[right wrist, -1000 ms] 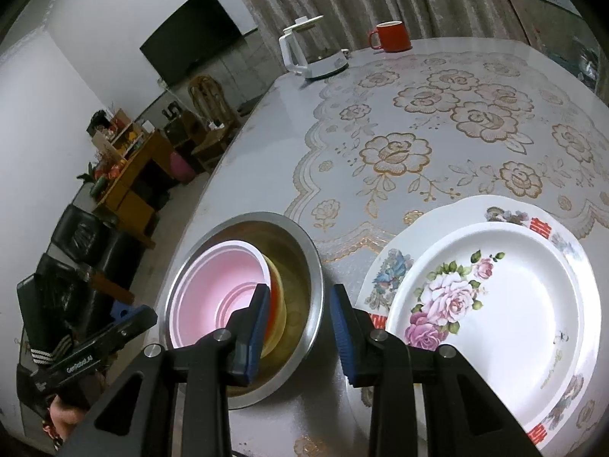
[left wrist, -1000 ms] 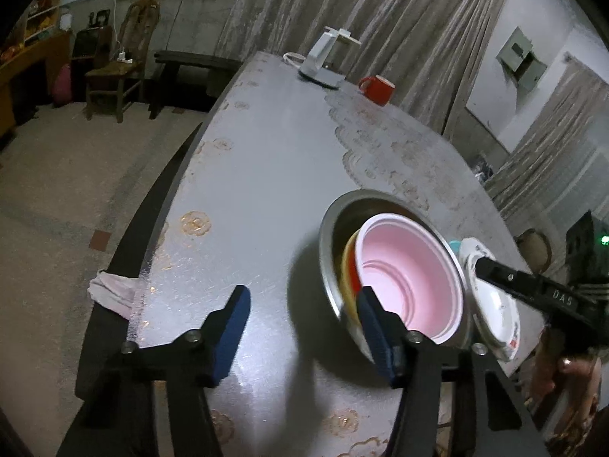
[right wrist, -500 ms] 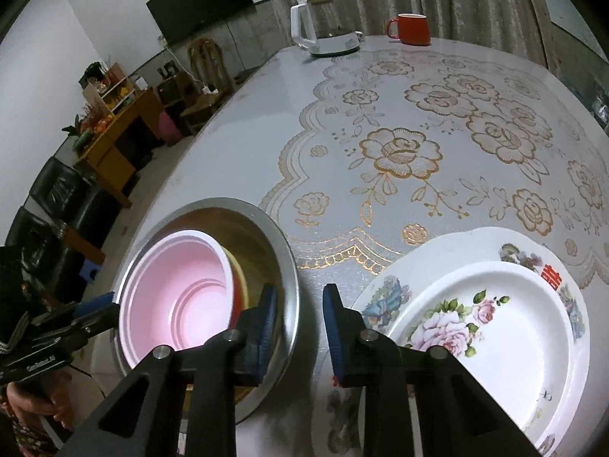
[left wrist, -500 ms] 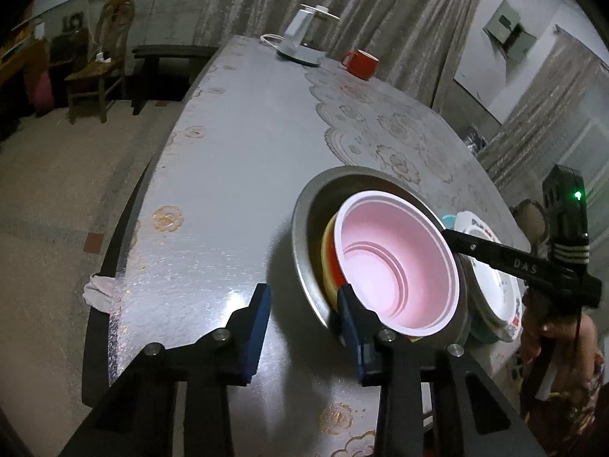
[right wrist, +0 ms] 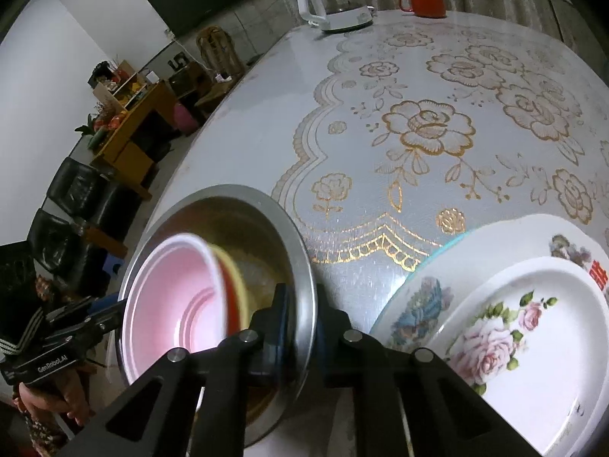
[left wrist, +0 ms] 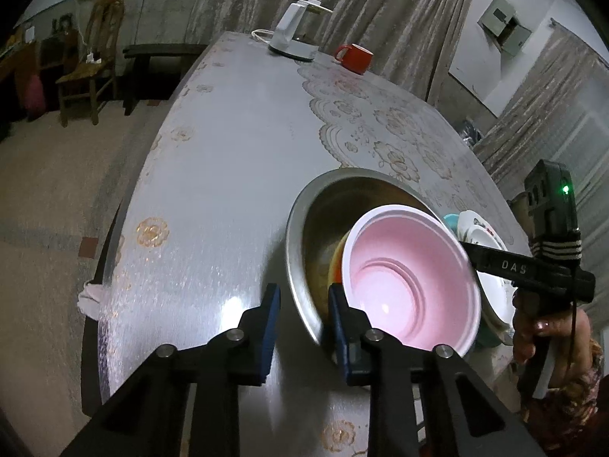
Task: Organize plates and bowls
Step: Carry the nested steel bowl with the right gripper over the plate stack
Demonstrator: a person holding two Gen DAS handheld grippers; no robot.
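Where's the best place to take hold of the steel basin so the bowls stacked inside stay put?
Grip the steel basin by its thin flared rim, at two opposite sides. The right tongs already pinch the rim from the plate side; the left tongs straddle the opposite rim. The pink bowl inside is leaning, so keep it level.

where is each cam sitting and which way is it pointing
Left wrist: sits on the left gripper, angled down over the table; its jaws, just closing, straddle the steel bowl rim; the right gripper and a hand show.
Right wrist: sits on the right gripper, shut on the steel bowl's opposite rim, beside the floral plates.
Shared: steel bowl, pink bowl, red mug, kettle.
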